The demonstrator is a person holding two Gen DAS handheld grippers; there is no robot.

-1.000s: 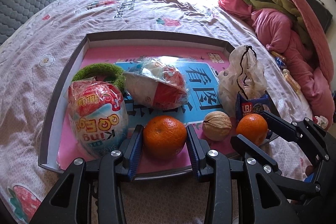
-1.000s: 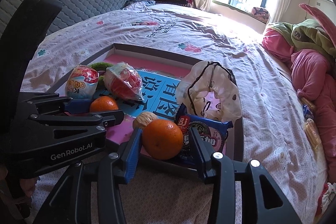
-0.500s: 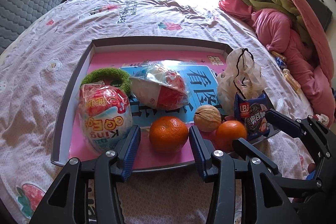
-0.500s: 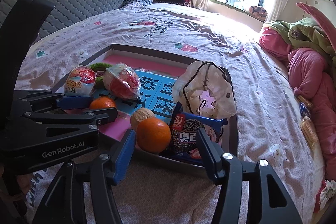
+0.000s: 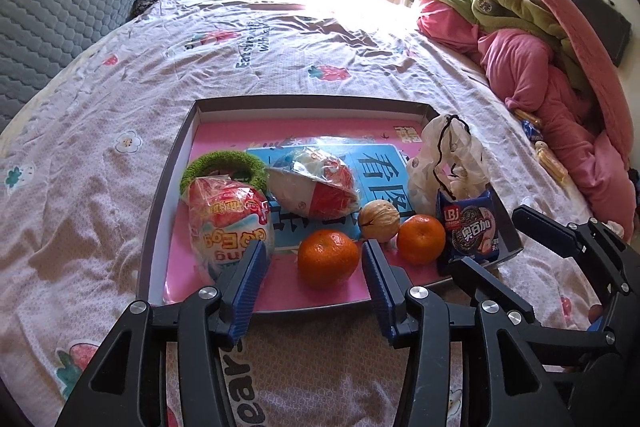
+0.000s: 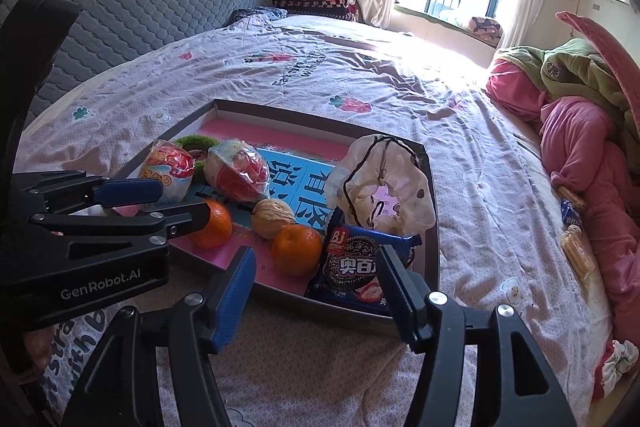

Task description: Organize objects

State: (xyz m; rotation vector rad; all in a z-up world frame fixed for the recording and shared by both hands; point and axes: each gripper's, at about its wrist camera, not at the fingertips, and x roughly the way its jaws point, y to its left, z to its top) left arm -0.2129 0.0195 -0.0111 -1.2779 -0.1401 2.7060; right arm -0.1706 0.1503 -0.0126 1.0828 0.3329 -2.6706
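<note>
While both round orange tangerines, left (image 5: 328,258) and right (image 6: 296,249), lie in the shallow pink-floored cardboard tray (image 5: 168,195), the left gripper (image 5: 311,269) and right gripper (image 6: 316,273) are opening (each holding nothing).

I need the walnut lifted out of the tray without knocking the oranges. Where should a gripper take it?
Grip the walnut across its round middle, coming from above. An orange sits against its right side and another orange lies near its front left, so a low approach would likely bump them.
</note>
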